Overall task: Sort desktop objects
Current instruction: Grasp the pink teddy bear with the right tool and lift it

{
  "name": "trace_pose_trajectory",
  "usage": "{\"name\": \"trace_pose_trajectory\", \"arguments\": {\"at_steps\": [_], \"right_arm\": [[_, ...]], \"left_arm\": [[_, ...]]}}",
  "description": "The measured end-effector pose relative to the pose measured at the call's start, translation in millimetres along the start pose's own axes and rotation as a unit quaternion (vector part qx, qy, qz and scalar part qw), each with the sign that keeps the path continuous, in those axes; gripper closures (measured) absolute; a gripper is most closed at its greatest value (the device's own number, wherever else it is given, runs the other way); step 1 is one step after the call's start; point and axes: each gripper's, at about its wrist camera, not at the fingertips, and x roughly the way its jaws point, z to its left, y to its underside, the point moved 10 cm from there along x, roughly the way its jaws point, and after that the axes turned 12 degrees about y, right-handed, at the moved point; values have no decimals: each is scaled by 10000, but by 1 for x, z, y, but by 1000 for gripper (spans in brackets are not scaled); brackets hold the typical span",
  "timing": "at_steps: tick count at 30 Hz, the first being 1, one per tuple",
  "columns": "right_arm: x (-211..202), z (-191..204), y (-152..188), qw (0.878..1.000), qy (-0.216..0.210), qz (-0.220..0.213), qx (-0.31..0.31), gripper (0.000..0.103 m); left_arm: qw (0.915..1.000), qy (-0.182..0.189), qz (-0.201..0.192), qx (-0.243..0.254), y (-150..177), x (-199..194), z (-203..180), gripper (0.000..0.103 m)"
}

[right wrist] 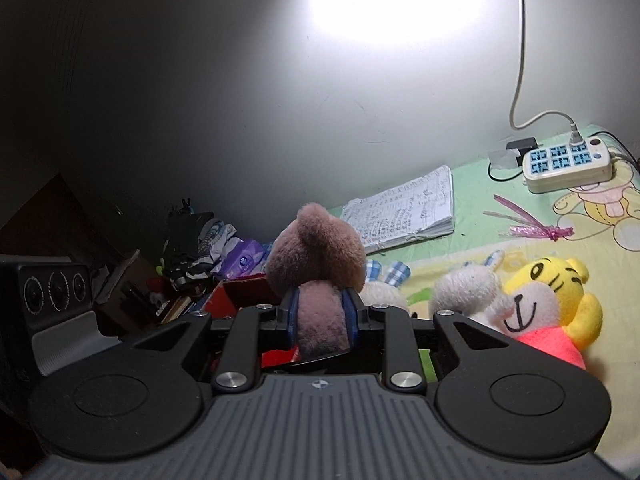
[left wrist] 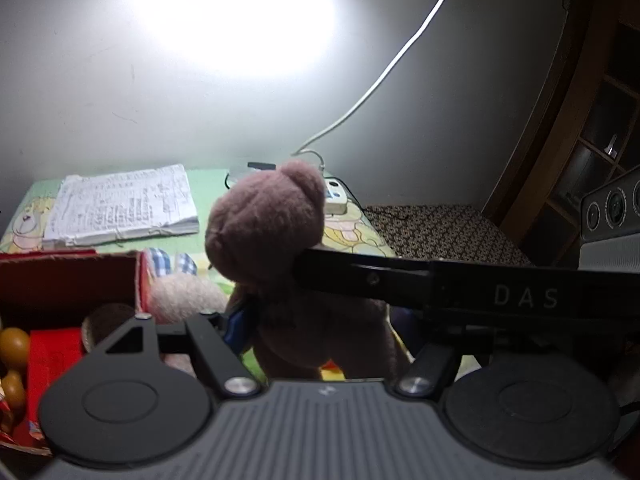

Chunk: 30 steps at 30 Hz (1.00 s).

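Observation:
A brown teddy bear (right wrist: 316,248) hangs upright above the green cartoon-print tabletop (right wrist: 480,188), with my right gripper (right wrist: 322,312) shut on its body between blue pads. In the left wrist view the same teddy bear (left wrist: 268,220) fills the centre, and the right gripper's black finger (left wrist: 360,276) reaches in from the right to its neck. My left gripper (left wrist: 320,320) stands open around the bear's lower body. Its left blue pad (left wrist: 240,324) is beside the bear's flank; its right finger is hidden behind the right gripper. A red box (left wrist: 68,280) lies at lower left.
A bunny plush with checked ears (right wrist: 384,280), a grey-white plush (right wrist: 468,288) and a yellow tiger plush (right wrist: 548,300) lie on the tabletop. Behind them are a written notebook (right wrist: 404,212), a pink ribbon (right wrist: 528,228) and a power strip (right wrist: 568,164). Clutter (right wrist: 200,248) is piled left.

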Motion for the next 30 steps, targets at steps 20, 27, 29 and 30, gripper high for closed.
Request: {"name": "trace_pose_trajectory", "arguments": {"at_steps": [20,27,29,30], "right_arm": [[179,150,31,9831,-1049,690,1335,79],[243,162,73,9543,-983,1306,2501,84],[258,159,84,9444,-916,1454,2802,91],[264,159,89,9393,-893,1540,2933,93]], "left_arm": [[9882,-1477,285,286,-1,-152,187,31],[9802,-1696,945,386,29,-157,254,33],[9796,-1671,1055,372,36,-156,265,33],[9790,-1671,1118,344,40,-157,268,33]]}}
